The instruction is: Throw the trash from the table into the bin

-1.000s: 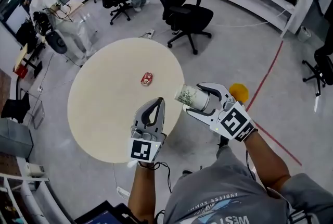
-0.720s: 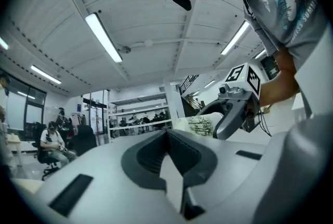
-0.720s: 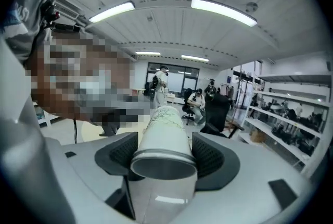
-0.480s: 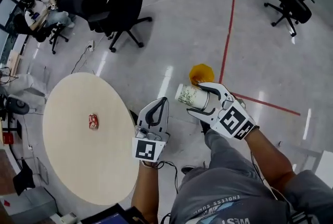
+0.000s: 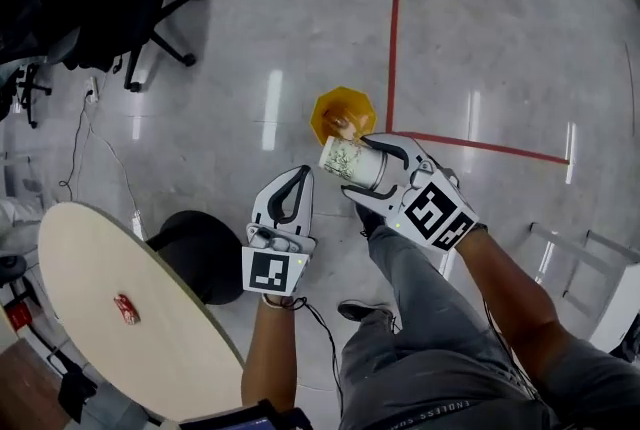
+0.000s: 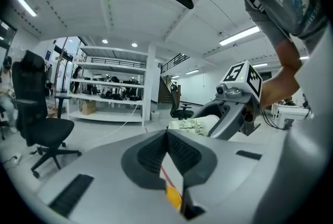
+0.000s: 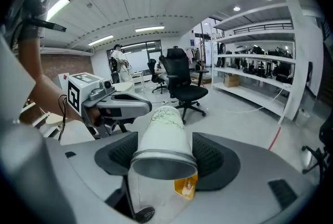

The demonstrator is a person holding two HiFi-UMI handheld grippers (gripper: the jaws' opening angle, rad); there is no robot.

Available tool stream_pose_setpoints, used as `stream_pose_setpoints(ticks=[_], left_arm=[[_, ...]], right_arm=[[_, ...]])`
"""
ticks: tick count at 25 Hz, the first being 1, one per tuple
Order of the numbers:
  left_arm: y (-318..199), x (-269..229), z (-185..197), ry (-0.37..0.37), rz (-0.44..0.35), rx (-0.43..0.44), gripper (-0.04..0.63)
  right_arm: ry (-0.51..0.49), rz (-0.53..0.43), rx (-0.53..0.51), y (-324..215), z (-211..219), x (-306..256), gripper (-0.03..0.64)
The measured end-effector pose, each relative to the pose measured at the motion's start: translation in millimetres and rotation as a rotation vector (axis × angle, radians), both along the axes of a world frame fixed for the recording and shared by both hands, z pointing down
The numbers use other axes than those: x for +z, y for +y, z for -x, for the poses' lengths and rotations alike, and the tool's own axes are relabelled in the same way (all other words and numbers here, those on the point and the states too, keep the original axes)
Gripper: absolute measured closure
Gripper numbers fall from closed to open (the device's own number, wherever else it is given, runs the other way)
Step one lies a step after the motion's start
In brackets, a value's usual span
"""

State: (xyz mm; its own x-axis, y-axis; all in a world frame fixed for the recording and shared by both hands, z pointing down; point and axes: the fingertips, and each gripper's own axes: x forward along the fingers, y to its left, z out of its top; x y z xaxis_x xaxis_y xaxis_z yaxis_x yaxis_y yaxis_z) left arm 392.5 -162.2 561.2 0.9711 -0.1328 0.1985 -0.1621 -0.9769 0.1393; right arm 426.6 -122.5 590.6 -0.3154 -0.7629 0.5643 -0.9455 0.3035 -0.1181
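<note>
glossy grey floor (image 5: pixel 250 38) with a red line (image 5: pixel 397 8). the right claw (image 5: pixel 360 170) clamps a paper cup (image 5: pixel 343 160); the yellow bin (image 5: pixel 338 110) just beyond is partly hidden by it. the left claw (image 5: pixel 298 178) is closed, empty. the bench (image 5: pixel 90 298) with a can (image 5: pixel 126 309), well behind it, is cut off.

The cup (image 5: pixel 343 160) I'm holding looks like matt printed paper. The right gripper (image 5: pixel 357 168) is smooth grey plastic with ribbed dark pads (image 7: pixel 214 158). I see a glossy, reflective floor (image 5: pixel 240 48) and an orange plastic-looking bin (image 5: pixel 335 110).
</note>
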Motion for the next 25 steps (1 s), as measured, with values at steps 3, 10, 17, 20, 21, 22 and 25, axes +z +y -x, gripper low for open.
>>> stream_pose_setpoints(ticks=[3, 10, 17, 20, 21, 22, 25], left_arm=[[-13, 76, -24, -0.055, 0.027, 0.026, 0.561], [-16, 219, -52, -0.17, 0.056, 0.08, 0.561], [-13, 278, -68, -0.229, 0.093, 0.103, 0.561], [-15, 282, -71, -0.236, 0.095, 0.103, 0.561], [-15, 281, -71, -0.237, 0.095, 0.104, 0.561], [-16, 278, -71, -0.236, 0.094, 0.104, 0.561], [-18, 269, -71, -0.233, 0.091, 0.101, 0.561]], right_arm=[[-0.025, 0.042, 0.019, -11, -24, 76, 0.282], [-0.042, 0.112, 0.026, -23, -55, 226, 0.282], [-0.061, 0.168, 0.036, -27, -68, 298, 0.281], [-0.099, 0.167, 0.04, -30, -68, 306, 0.281], [-0.111, 0.167, 0.044, -31, -67, 306, 0.281], [-0.113, 0.168, 0.046, -32, -68, 305, 0.281], [-0.101, 0.173, 0.045, -33, -70, 298, 0.281]])
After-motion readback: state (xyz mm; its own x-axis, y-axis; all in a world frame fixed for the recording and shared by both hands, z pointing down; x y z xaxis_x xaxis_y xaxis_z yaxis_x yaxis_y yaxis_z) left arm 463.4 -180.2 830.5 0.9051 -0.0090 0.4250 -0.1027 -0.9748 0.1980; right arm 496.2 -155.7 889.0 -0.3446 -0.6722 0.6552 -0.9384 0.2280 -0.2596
